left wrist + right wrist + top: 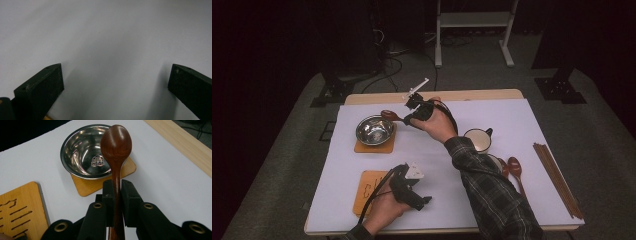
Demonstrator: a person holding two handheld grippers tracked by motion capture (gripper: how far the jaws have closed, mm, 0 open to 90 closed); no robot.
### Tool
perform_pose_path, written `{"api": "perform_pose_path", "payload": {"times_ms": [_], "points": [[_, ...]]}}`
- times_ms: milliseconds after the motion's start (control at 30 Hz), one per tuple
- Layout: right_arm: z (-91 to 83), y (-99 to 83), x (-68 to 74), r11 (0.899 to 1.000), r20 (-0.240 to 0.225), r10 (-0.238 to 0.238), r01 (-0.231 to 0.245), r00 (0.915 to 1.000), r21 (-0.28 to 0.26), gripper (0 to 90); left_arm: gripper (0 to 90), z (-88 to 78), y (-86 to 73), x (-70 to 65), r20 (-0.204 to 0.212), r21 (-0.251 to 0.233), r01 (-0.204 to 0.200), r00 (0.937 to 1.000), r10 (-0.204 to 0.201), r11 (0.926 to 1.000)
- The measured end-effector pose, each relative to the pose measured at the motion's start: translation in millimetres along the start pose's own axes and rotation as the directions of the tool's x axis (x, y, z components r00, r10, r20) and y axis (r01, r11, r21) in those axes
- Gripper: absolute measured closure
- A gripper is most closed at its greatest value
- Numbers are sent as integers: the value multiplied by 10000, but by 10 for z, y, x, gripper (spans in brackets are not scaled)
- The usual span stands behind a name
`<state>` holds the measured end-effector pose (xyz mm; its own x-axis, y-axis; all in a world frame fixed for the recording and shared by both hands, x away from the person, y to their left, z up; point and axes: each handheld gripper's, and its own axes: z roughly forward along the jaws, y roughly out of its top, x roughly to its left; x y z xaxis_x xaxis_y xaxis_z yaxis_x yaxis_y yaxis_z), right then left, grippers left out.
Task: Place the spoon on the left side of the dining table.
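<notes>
1. Dark curtains and cabling are surrounding the station; the worktop (512, 120) is lying under a white sheet with a strip of bare wood showing along its far edge.
2. I am holding the right tongs (116, 192) clamped on the handle of a wooden spoon (116, 143). Its bowl end is pointing away from me and hanging over the near rim of a steel bowl (80, 157), clear of it as far as I can judge.
3. The steel bowl is sitting on a small wooden coaster (95, 186) at the far left of the sheet; in the high view the spoon (390, 115) is showing just beside the bowl's right rim.
4. I am resting the left tongs (424, 201) near the front edge with the jaws standing wide apart over bare sheet, gripping nothing. A slotted wooden board (368, 189) is lying just to their left.
5. Handling judgement: the spoon is looking light, rigid and smoothly polished, so it is likely to twist or slide between the pads. The present hold on the narrow handle below the bowl end is suiting it; a firm, square pinch is advisable.
6. A mug (478, 139), two further spoons (514, 167) and a bundle of chopsticks (557, 177) are lying at the right, well apart from the work.
</notes>
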<state>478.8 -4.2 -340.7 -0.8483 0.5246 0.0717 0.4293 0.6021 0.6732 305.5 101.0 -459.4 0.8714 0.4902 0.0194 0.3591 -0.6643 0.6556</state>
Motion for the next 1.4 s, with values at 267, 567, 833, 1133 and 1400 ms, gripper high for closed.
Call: {"api": "perform_pose_path", "payload": {"times_ms": [267,567,833,1133,1400], "points": [[112,41,39,9998,-145,-163,164,9998,116,812,0,-1,0,2,-6,20,-27,10000,27,10000],[214,66,51,9997,-288,-120,127,9995,231,812,0,0,0,1,2,3,-2,10000,2,10000],[324,78,81,9991,-385,-163,178,9991,393,812,0,0,0,1,14,7,-15,10000,15,10000],[451,85,114,9973,-508,-304,337,9982,649,812,0,1,-1,1,6,4,-8,10000,8,10000],[525,84,132,9960,-528,-290,333,9982,833,812,0,0,-1,0,3,7,-4,10000,4,10000]]}}
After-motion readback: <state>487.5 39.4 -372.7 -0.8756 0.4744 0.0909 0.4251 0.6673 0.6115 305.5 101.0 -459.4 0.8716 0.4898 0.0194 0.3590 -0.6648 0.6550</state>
